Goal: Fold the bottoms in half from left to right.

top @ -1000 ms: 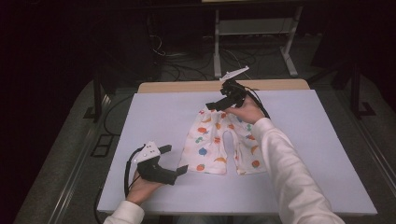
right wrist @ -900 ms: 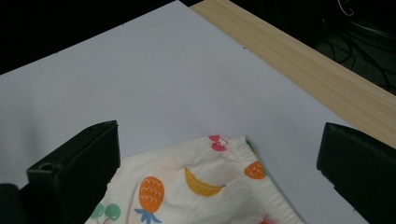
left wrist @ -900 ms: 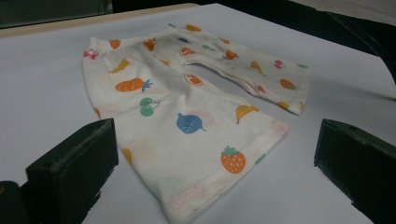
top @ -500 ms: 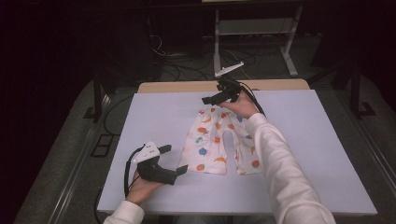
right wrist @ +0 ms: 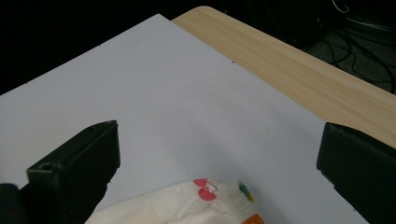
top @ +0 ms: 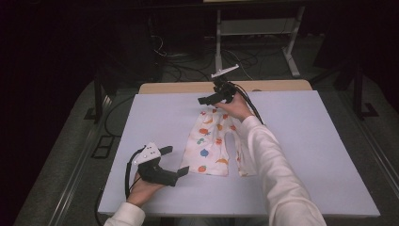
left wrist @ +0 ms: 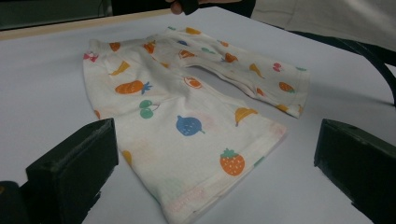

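Small white pants [top: 211, 143] with a fruit print lie flat in the middle of the white board, waist at the far end. My left gripper [top: 175, 160] rests open near the front left, its jaws wide apart just short of the left leg's hem [left wrist: 219, 182]. My right gripper [top: 207, 100] hovers open over the far waist end, with nothing between its jaws. In the right gripper view, the waistband corner [right wrist: 210, 198] lies low between the gripper's [right wrist: 219, 172] spread jaws.
The white board [top: 301, 141] covers most of a wooden table, whose bare edge [top: 277, 85] shows at the far side. A person's right sleeve [top: 273, 165] crosses over the right leg of the pants. Cables and a white stand [top: 254, 28] are on the floor beyond.
My right gripper has drifted a little left over the waist end of the pants. The left gripper and the pants have stayed where they were.
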